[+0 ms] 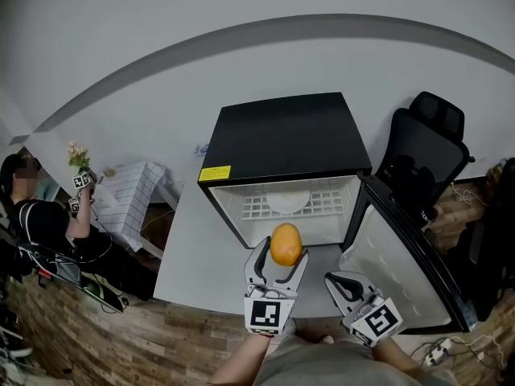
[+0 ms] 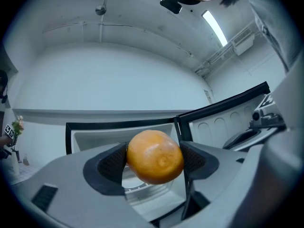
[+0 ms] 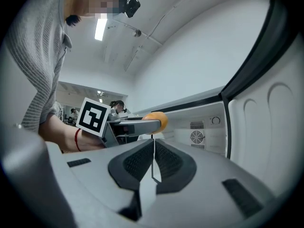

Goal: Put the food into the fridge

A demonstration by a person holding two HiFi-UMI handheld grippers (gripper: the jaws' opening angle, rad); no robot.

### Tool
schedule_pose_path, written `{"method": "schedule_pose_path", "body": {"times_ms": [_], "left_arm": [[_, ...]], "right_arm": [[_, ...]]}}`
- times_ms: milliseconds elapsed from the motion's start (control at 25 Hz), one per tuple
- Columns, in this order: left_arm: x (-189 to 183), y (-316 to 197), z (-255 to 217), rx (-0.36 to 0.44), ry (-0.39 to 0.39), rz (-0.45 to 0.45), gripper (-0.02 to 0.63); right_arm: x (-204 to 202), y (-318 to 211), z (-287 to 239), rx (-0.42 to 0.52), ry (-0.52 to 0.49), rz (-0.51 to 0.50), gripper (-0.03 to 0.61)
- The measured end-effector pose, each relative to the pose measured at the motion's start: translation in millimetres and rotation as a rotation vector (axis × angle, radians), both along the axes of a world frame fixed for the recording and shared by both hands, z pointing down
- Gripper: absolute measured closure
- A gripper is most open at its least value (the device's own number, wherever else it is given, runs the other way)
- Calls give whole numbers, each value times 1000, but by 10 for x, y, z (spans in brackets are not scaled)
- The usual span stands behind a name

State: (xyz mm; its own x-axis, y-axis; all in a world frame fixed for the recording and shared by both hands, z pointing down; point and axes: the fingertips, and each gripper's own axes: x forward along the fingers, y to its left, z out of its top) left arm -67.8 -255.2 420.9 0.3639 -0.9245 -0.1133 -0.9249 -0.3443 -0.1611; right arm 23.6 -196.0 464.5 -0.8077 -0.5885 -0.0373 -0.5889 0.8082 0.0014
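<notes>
1. Left gripper (image 2: 154, 161): the jaws stand wide apart. Their pads press on opposite sides of an orange (image 2: 155, 156), and the gripper points roughly level at the fridge (image 1: 283, 135).
2. Orange: it is held in the air just in front of the fridge's open mouth, below shelf level in the head view. It is not yet inside.
3. Right gripper (image 3: 153, 161): the jaws are closed together with nothing between them. It sits in front of the fridge on the door side, just beside the left gripper.
4. Fridge: the door (image 1: 396, 252) is swung wide to the fridge's right. A wire shelf (image 1: 326, 203) crosses the upper cavity and carries a pale round thing too unclear to name.
5. Judged step: carrying the orange into the fridge, probably into the space below the shelf. The placing itself is not yet done.
6. Risk, slip: the orange is round and smooth and is gripped at two small contact patches only. A tilt or jolt on the way in could roll it out in front of the fridge.
7. Risk, collision: entering too high would knock the fruit or the jaws against the shelf's front edge.
8. Risk, release: the orange could roll back out of the fridge if it is let go near the front lip.
9. Risk, door: the idle right gripper is near the door and could nudge it.
</notes>
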Motion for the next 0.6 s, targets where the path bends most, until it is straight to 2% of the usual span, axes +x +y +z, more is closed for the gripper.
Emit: {"method": "schedule_pose_path", "body": {"times_ms": [600], "left_arm": [[4, 201, -80, 23, 32, -21, 249]], "right_arm": [[47, 115, 13, 1, 8, -9, 565]]}}
